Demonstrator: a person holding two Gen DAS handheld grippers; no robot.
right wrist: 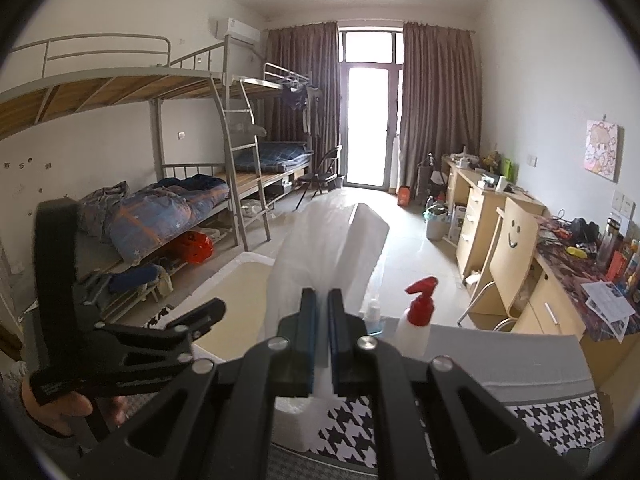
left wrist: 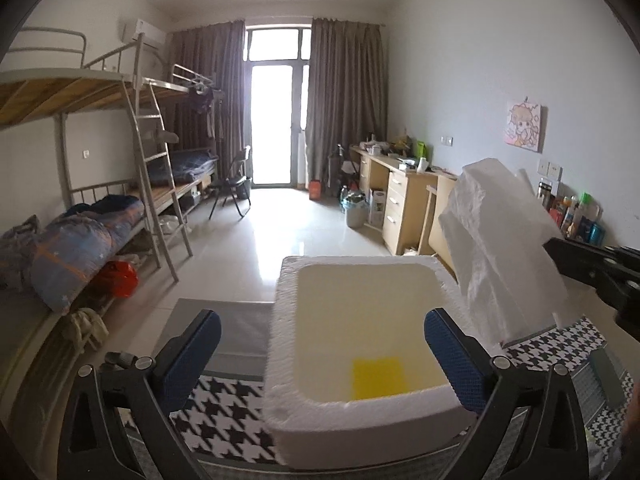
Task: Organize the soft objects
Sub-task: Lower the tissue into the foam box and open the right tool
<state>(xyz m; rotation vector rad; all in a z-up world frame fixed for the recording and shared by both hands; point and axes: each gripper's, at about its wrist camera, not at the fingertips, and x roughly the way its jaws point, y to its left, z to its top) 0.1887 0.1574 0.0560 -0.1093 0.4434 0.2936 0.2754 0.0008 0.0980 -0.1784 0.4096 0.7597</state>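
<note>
Dangling white plastic bag [right wrist: 332,248] pinched in right tool [right wrist: 322,344].

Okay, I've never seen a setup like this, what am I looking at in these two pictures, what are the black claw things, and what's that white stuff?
There is no robot here. A person holds a hand-operated two-finger gripper in each hand, and each gripper carries a wide-angle camera looking forward along its fingers. So each picture is one gripper's own view of a dorm room with bunk beds.

In the left camera's picture, the left gripper stands wide open, its blue pads either side of a white foam box without pressing it. The box sits on a black-and-white houndstooth cloth and has a yellow patch inside.

In the right camera's picture, the right gripper is pinched shut on a white plastic-wrapped bundle, held up beside the box. A red-topped spray bottle stands nearby.
</note>
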